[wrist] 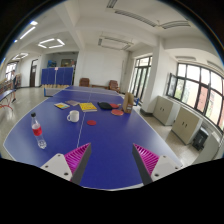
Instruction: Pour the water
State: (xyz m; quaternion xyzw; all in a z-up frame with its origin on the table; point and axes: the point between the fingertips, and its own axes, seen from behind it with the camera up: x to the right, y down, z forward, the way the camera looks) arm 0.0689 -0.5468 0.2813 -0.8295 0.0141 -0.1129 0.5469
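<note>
One blue table [110, 135], open claw [113, 160].

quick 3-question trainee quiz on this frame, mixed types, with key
1. True or false: the tool is shut on the clear plastic water bottle with red cap and red label.
2. The small white cup stands: A) between the fingers B) beyond them on the blue table-tennis table C) on the floor.
3. Fill in: the flat square sheet beyond the cup is ____ in colour.

Key: 1 false, the tool is open and empty; 2 B; 3 yellow.
</note>
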